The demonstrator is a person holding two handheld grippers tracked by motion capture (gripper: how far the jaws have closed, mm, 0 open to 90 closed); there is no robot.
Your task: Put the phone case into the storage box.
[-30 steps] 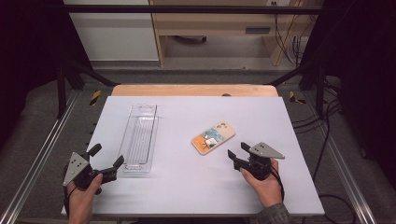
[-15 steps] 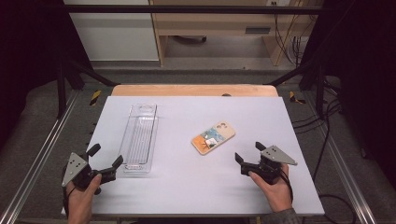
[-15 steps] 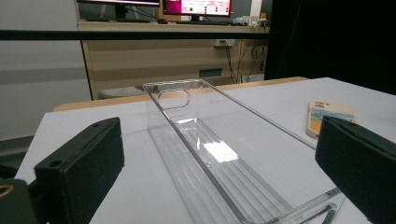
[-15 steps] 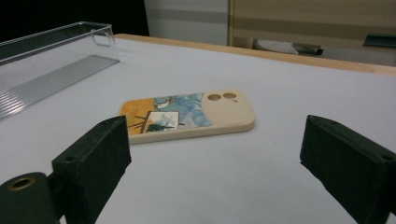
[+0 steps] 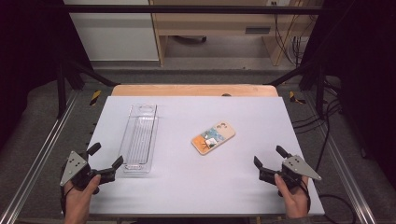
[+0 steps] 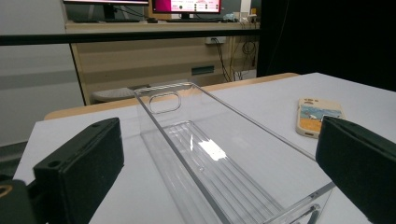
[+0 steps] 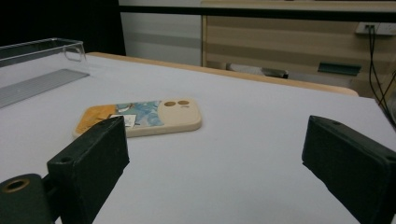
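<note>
Both claws gape with nothing between them: right gripper [image 5: 269, 164], jaws just widened, has bare table [image 5: 233, 186] up to the phone case [image 5: 213, 137] ahead-left; left gripper [image 5: 106, 161] faces the clear tray's [image 5: 138, 140] near end.

Near end of the clear tray [image 6: 219, 158] cut off by left gripper view's bottom edge

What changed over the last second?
The right tongs backed away from the phone case toward the table's near right corner, jaws just opened, nothing between them. Left tongs, clear tray and phone case stayed put.
</note>
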